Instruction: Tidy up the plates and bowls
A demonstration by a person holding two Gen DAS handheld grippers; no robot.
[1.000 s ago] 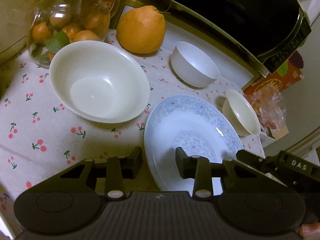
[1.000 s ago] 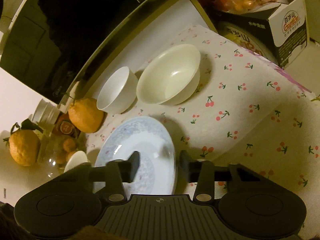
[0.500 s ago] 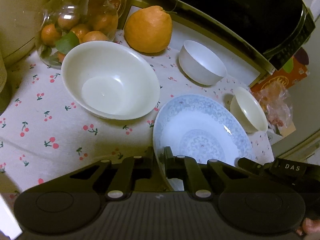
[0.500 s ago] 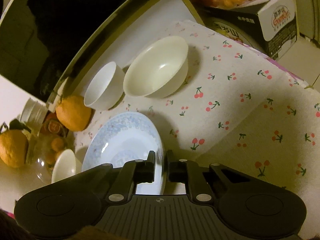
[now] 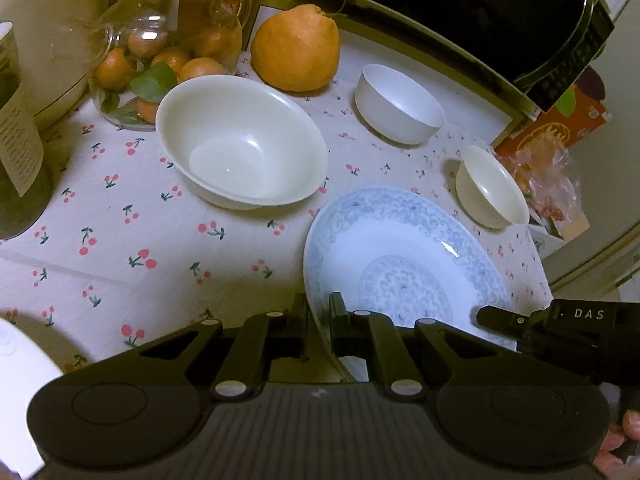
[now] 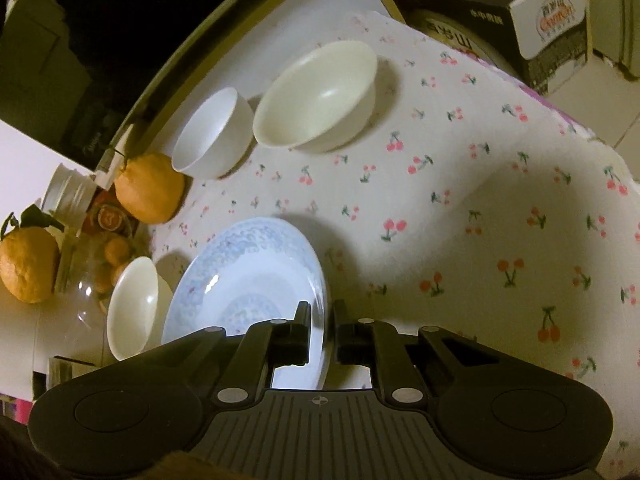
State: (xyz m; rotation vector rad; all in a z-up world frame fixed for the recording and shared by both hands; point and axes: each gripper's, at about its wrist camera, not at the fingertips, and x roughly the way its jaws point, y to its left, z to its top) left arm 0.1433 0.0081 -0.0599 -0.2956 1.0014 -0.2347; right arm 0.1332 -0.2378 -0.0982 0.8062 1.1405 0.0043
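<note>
Both grippers are clamped on the plate [image 5: 404, 264], one on each side of its rim. Left gripper [image 5: 318, 320]: jaws closed on the near-left rim, edge visible between the pads. Right gripper [image 6: 322, 326]: jaws pinched on the right-hand rim, edge sandwiched between them.

Using the plate as landmark:
- Large bowl [image 5: 240, 140] sits up and to the left of the plate, just beside it, not touching as far as I can tell.
- White bowl [image 5: 400, 104] is beyond the plate, near the dark appliance [image 5: 460, 12].
- Cream bowl [image 5: 490, 188] is past the plate's far-right rim, close to the tablecloth [image 5: 120, 220] edge.
- Big orange fruit [image 5: 296, 52] and glass jar [image 5: 160, 52] of small oranges are further back-left, behind the large bowl.

Step in hand, my read: the grasp on the plate is done, the lift is not. The plate looks tilted in the right wrist view; I can't tell whether it's fully off the cloth.

Next move calls for:
- Raising both hands together, keeping the plate level so neither pinch twists off the rim.
- Clearing the large bowl's rim, the tightest neighbour.
- Picking a destination. Likely the plate goes down as a base and the bowls get nested on or beside it, but that's a guess from the task.

Risk: thin glazed rim, small pad contact. Any mismatch between the hands could let it slip.
</note>
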